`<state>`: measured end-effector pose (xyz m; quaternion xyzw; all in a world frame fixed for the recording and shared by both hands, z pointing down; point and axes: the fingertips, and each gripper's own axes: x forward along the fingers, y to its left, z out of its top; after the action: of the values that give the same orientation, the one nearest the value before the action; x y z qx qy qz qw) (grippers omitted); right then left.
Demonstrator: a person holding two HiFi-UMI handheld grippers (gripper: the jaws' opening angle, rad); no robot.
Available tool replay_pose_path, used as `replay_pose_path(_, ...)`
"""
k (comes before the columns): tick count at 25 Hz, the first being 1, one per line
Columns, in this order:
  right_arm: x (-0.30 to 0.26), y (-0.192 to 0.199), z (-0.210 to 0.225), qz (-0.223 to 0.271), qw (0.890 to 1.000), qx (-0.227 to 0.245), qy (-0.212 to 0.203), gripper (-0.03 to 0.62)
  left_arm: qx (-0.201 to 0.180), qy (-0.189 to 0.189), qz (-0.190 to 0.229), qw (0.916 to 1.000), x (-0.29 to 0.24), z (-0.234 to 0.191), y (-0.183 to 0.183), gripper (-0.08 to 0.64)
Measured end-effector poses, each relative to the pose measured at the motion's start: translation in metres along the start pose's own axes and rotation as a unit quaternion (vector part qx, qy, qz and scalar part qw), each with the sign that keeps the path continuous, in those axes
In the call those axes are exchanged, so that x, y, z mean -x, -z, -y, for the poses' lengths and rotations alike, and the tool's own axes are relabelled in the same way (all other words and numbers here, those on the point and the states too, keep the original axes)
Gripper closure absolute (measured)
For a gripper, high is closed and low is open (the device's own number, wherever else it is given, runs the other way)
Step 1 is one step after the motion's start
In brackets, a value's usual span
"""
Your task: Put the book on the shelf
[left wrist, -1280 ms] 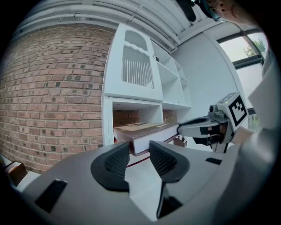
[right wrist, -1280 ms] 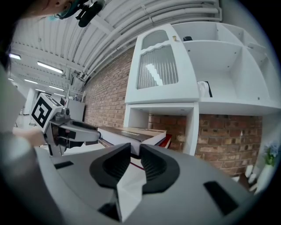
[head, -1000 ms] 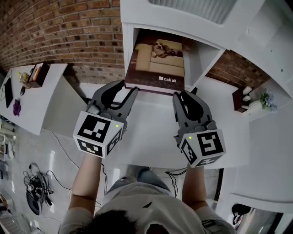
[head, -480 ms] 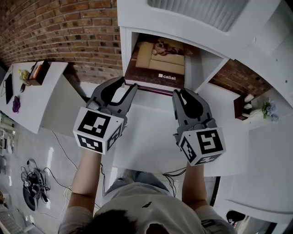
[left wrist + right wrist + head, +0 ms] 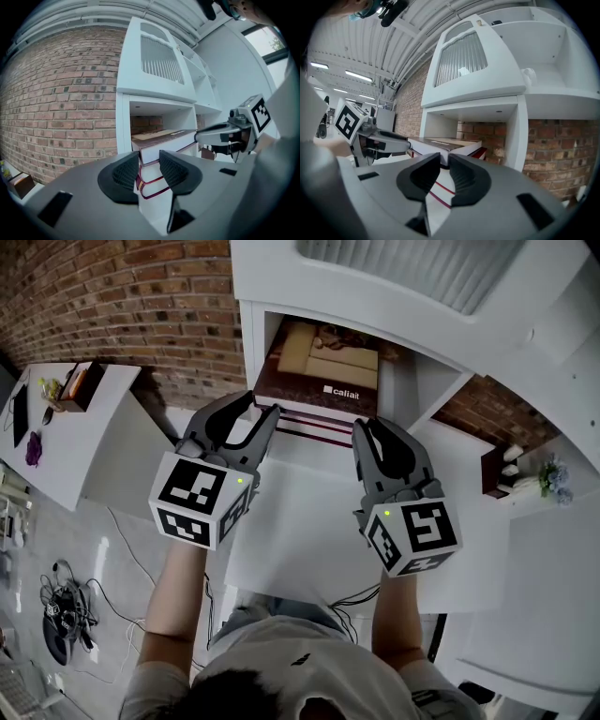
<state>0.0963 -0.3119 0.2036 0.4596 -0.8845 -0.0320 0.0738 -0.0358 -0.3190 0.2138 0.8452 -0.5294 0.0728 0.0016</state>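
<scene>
Brown-and-cream printed card forms the cover of the large flat book (image 5: 323,371), which lies face up on a stack of white volumes (image 5: 309,432) with dark-red edging, inside the open compartment of the white painted shelf unit (image 5: 249,343); its far part sits under the compartment's top panel, while its near edge stands at or just past the compartment's front edge, and the stack below juts further out over the white worktop (image 5: 291,531); judged from this, the placing is largely done, and what is left is to seat the book fully, square it to the stack and draw both tools clear. The grey moulded-plastic left gripper (image 5: 261,407) stands at the book's near left corner with its fingers spread wide, pinching nothing; its own view shows the corner of the book and the stack beyond the gap; whether a tip touches the book cannot be told. The matching right gripper (image 5: 368,426) stands at the near right corner; its fingers are parted by a narrow gap with nothing between them. Finger pads are dark, curved and finely ribbed; the book is thin and rigid, with a smooth cover and a pale page block; the shelf panels are smooth and square-edged; the red brick wall (image 5: 112,306) behind is rough and mortared.
</scene>
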Motion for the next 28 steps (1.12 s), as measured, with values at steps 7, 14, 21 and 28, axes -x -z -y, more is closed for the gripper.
replay_pose_path(7,-0.007,0.005,0.004,-0.005,1.000,-0.003,-0.003,0.522,-0.004,-0.010,-0.005,0.9999,-0.008,-0.003,0.002,0.416)
replay_pose_path(14,-0.012,0.009,0.008,-0.006,1.000,-0.010,-0.003,0.520,-0.002,-0.015,-0.002,0.9999,-0.013,-0.005,0.003,0.417)
replay_pose_path(21,-0.013,0.010,0.009,-0.003,1.000,-0.012,0.001,0.520,0.004,-0.017,0.005,0.9998,-0.013,-0.006,0.003,0.423)
replay_pose_path(28,-0.004,0.008,0.006,0.003,1.000,-0.013,0.010,0.525,-0.005,-0.018,0.005,0.9998,-0.003,-0.004,0.004,0.431)
